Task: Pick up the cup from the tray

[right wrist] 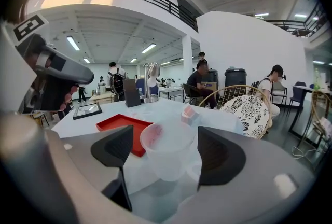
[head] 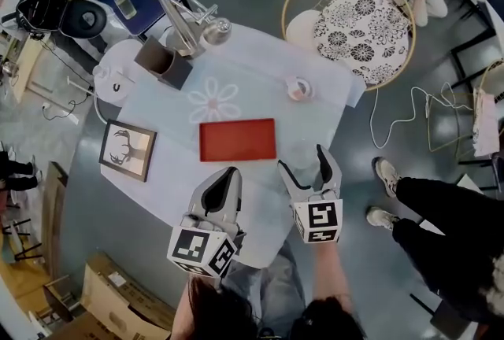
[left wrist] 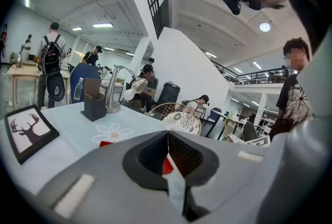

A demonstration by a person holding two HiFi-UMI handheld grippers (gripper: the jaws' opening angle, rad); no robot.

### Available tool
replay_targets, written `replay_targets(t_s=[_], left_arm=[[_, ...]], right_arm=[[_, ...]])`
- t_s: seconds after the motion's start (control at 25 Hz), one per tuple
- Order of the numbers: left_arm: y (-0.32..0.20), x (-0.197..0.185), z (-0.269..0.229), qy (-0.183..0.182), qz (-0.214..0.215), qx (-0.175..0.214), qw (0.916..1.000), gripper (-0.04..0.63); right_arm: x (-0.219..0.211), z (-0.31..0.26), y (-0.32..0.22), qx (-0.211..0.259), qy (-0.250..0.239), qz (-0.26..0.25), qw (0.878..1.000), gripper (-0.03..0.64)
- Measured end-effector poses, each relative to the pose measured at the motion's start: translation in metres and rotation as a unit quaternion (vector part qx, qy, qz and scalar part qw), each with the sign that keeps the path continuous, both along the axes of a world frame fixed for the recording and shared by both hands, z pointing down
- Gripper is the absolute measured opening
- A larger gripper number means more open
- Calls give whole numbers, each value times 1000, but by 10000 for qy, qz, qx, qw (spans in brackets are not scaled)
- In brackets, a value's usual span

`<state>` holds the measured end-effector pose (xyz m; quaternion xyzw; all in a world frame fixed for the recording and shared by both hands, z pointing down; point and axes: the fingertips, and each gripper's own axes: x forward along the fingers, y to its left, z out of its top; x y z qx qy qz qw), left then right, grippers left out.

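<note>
Right tongs (right wrist: pixel 166 148) gape around the light, flimsy plastic cup (right wrist: pixel 167 141), not touching; squeeze mid-wall gently. Left tongs (left wrist: pixel 167 149) closed, empty.

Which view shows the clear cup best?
Right gripper view: the cup stands upright between the open jaws, touching neither pad, beside the red tray. The head view gives only a faint, see-through shape there. The left gripper view doesn't show it.

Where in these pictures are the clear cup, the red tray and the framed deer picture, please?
clear cup (right wrist: pixel 168 158): right gripper view, on its side wall.
red tray (head: pixel 238 139): head view, on its bare floor.
framed deer picture (head: pixel 127 150): head view, on the middle of the print.
</note>
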<state>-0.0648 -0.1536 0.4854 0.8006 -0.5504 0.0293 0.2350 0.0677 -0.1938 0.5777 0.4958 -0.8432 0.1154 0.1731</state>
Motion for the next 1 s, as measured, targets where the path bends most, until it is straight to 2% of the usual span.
replay_targets(t_s=[0.16,0.68,0.8,1.0], left_arm=[[2,-1,-6,-11,-51,-37,10000,0],[23,-2,-52,-26,6,358,9994,0],[31,1,-66,24,62,463,9989,0],[47,8,-87,-205,232,648,9974,0]], right_arm=[[3,-13,0,97,-14,76,9999,396],[1,-75,26,381,-220,85,9990,397],[0,-93,34,474,-93,66,9988,397],[-3,-124,50,539,-271,136,9981,397]])
